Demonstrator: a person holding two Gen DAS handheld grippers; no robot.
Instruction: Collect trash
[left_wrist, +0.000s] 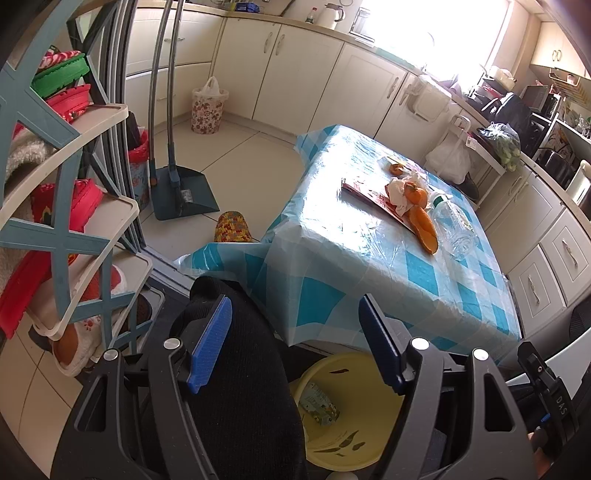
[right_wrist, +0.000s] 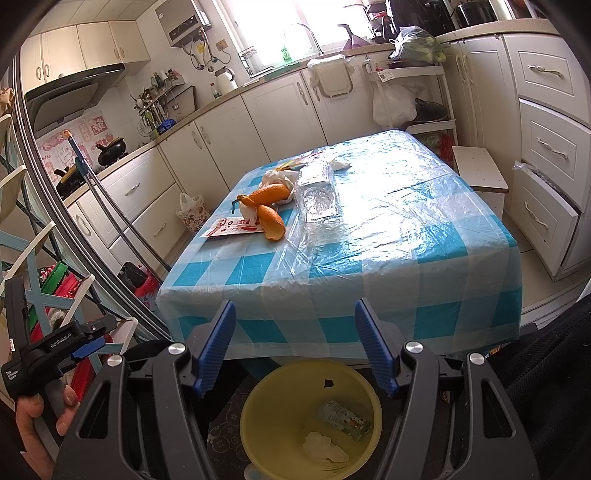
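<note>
The table (right_wrist: 406, 236) wears a blue-checked cloth under clear plastic. On its far left part lie orange peels (right_wrist: 271, 210), a crumpled tissue (right_wrist: 275, 177), a flattened clear bottle (right_wrist: 319, 188) and a red-printed card (right_wrist: 232, 227). In the left wrist view the same peels (left_wrist: 421, 210), bottle (left_wrist: 452, 221) and card (left_wrist: 364, 192) lie on the table's far right. A yellow bin (right_wrist: 258, 398) stands on the floor below the near table edge, with a small carton (right_wrist: 343, 415) and a tissue (right_wrist: 325, 446) inside. My right gripper (right_wrist: 295, 347) and left gripper (left_wrist: 295, 343) hang open above the bin (left_wrist: 354, 373), nothing between their fingers.
A shoe rack (left_wrist: 74, 184) fills the left side. A dustpan and broom (left_wrist: 184, 192) and a floral bin (left_wrist: 207, 107) stand on the floor beyond. A dark-clad leg (left_wrist: 240, 369) is beside the yellow bin. A white stool (right_wrist: 476, 170) and an open drawer (right_wrist: 546, 221) are right of the table.
</note>
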